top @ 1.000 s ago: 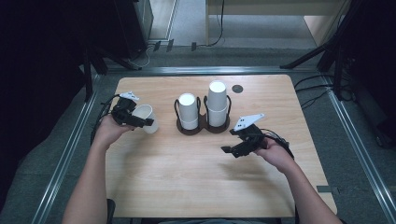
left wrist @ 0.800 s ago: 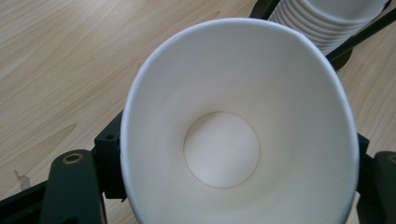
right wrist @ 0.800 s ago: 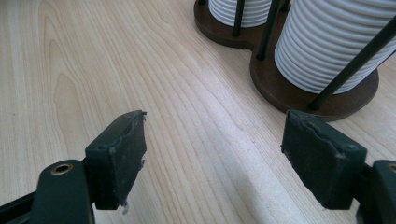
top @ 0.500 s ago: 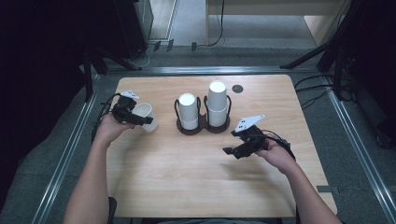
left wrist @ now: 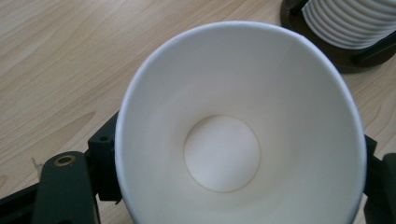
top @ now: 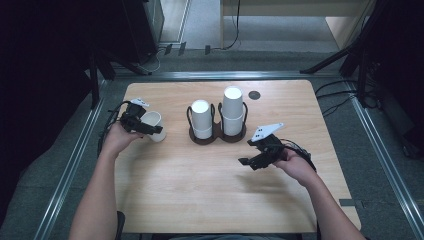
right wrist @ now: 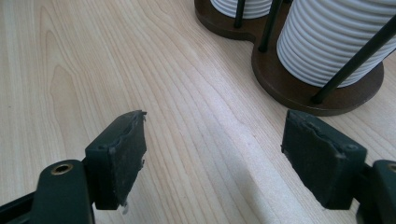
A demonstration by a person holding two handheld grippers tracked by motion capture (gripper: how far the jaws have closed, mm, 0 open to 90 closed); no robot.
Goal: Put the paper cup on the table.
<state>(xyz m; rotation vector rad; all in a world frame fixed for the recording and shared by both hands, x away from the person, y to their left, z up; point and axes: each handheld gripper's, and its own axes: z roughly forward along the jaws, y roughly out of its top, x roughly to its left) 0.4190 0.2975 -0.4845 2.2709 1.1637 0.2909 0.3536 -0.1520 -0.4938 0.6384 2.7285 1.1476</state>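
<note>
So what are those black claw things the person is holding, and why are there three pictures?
They are hand-held grabbers with two black fingers each. One picture comes from a camera up high; the other two come from small cameras riding on the grabbers. On the wooden table stands a dark holder with two stacks of white paper cups. The left gripper has a single paper cup between its fingers, and we look straight into it. Its fingers have just been opening a little. The right gripper is open, holding nothing, above the table.

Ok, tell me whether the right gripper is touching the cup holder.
Apart. In the high view, bare table separates the right gripper from the cup holder; the right gripper view shows wood between its open jaws and the base.
</note>
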